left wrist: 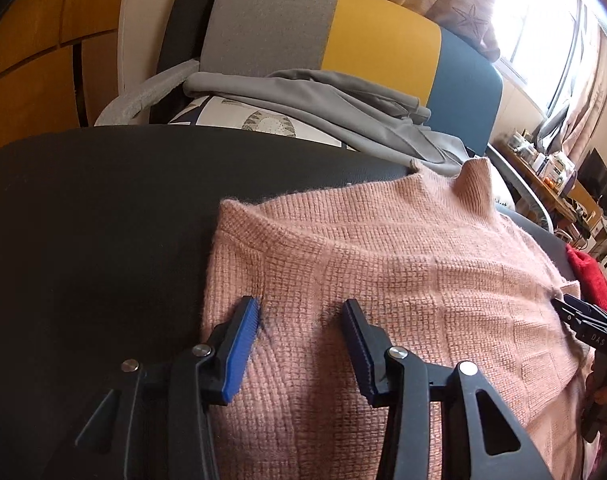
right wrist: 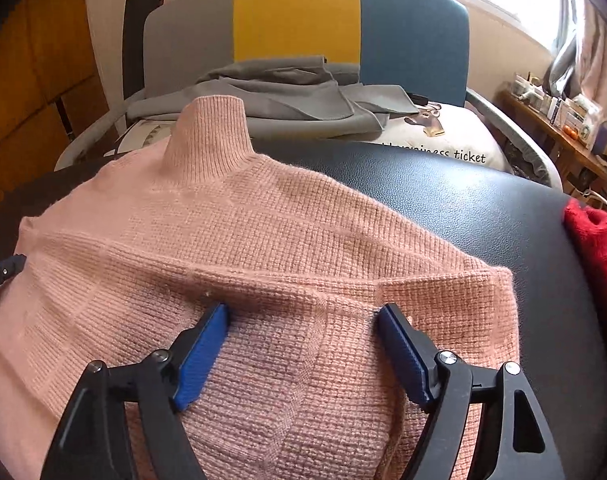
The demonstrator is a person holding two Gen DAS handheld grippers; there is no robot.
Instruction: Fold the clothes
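A pink knit sweater (right wrist: 263,248) is spread flat mid-frame, its collar upright at upper left. The left gripper (left wrist: 299,312) and right gripper (right wrist: 303,320) are held wide open over it, nothing grasped.

Pink knit turtleneck sweater (right wrist: 263,240), sleeves folded in, flat on black surface (right wrist: 483,208)

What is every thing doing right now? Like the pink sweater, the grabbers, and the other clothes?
Pink sweater: lying on the black surface, sides folded in, collar pointing away.
Left gripper: open, over the sweater.
Right gripper: open, over the sweater.
Grey garment: loosely piled on the chair behind.
Red garment: lying at the black surface's right edge, mostly out of view.
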